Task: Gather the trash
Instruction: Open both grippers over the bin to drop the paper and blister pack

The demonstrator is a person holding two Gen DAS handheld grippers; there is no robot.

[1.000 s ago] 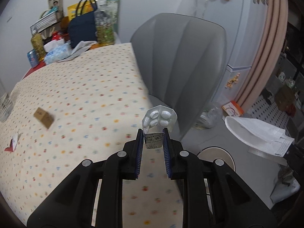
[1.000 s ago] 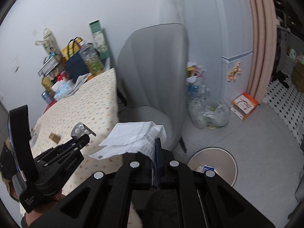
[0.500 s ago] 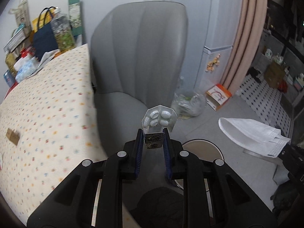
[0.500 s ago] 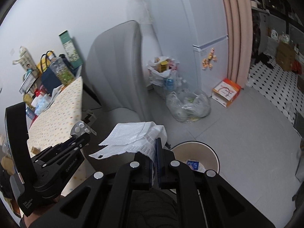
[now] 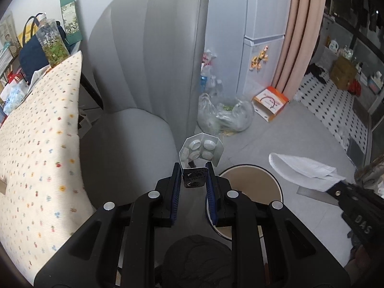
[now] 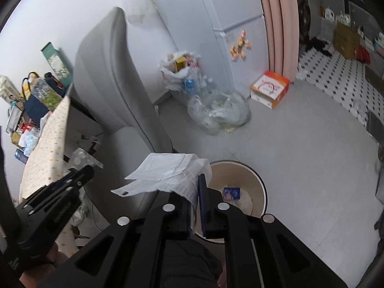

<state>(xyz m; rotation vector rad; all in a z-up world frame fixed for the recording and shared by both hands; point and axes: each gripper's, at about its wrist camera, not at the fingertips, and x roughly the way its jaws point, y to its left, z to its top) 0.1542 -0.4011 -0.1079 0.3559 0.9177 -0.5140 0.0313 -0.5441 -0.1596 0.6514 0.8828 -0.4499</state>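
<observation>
A round beige trash bin (image 6: 261, 184) stands on the grey floor beside the chair, with a blue wrapper (image 6: 231, 193) inside. My right gripper (image 6: 197, 180) hovers over the bin's left rim. Its jaws are opening, and a small gap shows between the pads. A white face mask (image 6: 165, 170) still hangs between them, draped to the left. My left gripper (image 5: 193, 168) is shut on a silver blister pack (image 5: 201, 148) with white pills. It is held above the chair seat, just left of the bin (image 5: 276, 182). The mask (image 5: 300, 168) also shows at the right of the left wrist view.
A grey padded chair (image 5: 148, 60) stands between the bin and the table with the dotted cloth (image 5: 36, 144). A clear plastic bag of rubbish (image 6: 216, 112), a bag of bottles and an orange box (image 6: 268, 88) sit by the white fridge (image 6: 240, 24).
Both grippers have moved from above the table down and rightward to the bin. The right jaws have parted a little around the mask. The left grip is unchanged.
</observation>
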